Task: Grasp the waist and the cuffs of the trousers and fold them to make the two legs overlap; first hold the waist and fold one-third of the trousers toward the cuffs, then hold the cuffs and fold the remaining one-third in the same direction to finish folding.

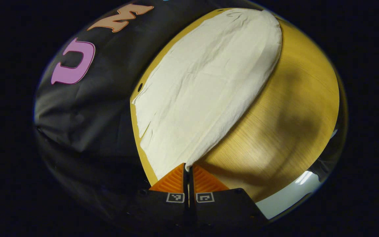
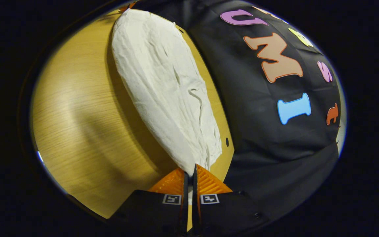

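Left tool [image 1: 188, 168] clamped on trousers [image 1: 206, 85] edge, bottom centre; right tool [image 2: 189, 169] likewise pinching cloth; trousers flat on worktop [image 1: 294, 108]

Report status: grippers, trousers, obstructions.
Left gripper shut on trousers edge. Right gripper shut on the other end. Trousers stretched flat on wooden table. Nothing in the way.

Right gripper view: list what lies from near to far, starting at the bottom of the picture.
Right tongs, shut on the near end of the trousers → cream trousers stretching away along the wooden table → far end of the trousers at the top, by the black cloth wall.
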Action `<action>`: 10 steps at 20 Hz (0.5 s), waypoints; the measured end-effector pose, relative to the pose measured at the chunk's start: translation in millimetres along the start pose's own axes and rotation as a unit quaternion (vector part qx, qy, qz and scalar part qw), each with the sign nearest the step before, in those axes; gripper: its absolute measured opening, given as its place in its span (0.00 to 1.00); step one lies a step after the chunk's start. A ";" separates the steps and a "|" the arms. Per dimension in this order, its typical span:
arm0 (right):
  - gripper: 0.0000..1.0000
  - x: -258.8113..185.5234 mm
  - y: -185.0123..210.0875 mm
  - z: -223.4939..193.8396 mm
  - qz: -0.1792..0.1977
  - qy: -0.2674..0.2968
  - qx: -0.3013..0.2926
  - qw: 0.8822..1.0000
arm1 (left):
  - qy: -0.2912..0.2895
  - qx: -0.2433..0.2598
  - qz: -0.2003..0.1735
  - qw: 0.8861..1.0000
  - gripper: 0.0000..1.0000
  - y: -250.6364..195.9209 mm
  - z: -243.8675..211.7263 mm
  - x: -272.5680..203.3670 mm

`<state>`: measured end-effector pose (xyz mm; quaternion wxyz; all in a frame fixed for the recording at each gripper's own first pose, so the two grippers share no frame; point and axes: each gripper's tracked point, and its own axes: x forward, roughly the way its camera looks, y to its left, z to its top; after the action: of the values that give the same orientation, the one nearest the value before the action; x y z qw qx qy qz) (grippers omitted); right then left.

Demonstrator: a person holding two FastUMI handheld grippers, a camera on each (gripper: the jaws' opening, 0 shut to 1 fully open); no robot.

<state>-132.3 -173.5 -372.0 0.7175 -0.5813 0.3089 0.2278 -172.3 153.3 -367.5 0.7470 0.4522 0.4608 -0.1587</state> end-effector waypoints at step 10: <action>0.07 10.5 -72.1 34.2 -0.050 -0.052 0.039 0.997 | -0.003 -0.098 0.095 0.991 0.00 88.9 57.0 -3.5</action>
<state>-69.3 -156.4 -324.9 0.7653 -0.5548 0.2506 0.2089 -84.9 153.8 -308.1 0.8008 0.4180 0.4270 -0.0417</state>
